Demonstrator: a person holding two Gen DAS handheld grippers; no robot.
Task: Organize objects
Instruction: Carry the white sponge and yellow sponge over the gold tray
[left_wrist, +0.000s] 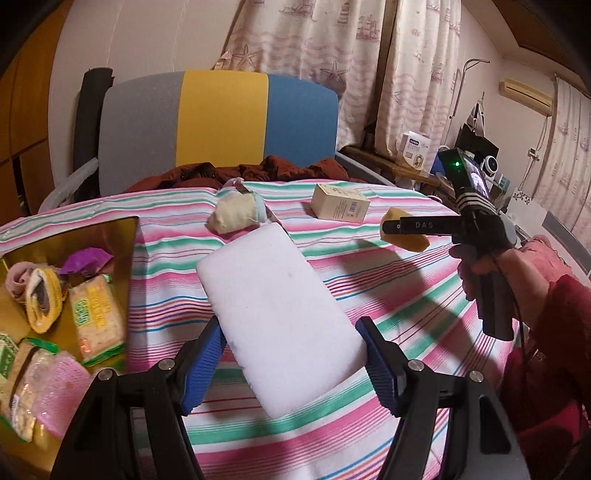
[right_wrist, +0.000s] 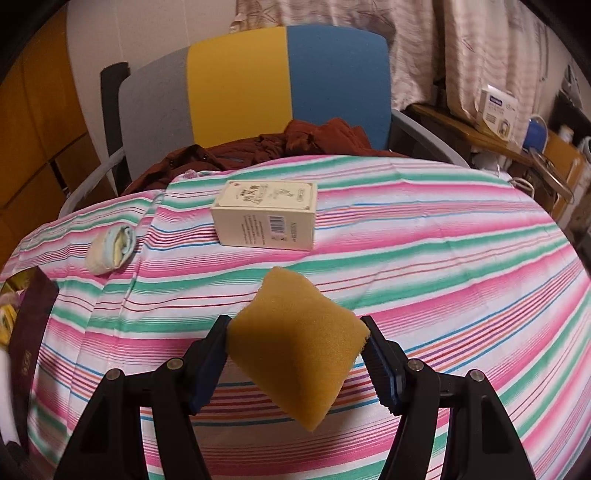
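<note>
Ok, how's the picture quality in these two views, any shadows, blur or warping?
Left wrist view: fisheye bends the striped cloth; dark hard-edged shadows cross it; the white sponge looks washed out. Right wrist view: same bulging distortion, black vignette corners, blur at the left edge; the yellow sponge stays sharp.

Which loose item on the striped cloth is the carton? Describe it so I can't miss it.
On the striped tablecloth, look toward the far edge by the grey, yellow and blue chair. The cream carton lies flat there, with a barcode on its side; the rolled sock to its left is soft and rounded.

Striped cloth (right_wrist: 443, 258), tricolour chair back (left_wrist: 221, 122), rust-red garment (right_wrist: 314, 144), patterned curtains (left_wrist: 332, 44)
</note>
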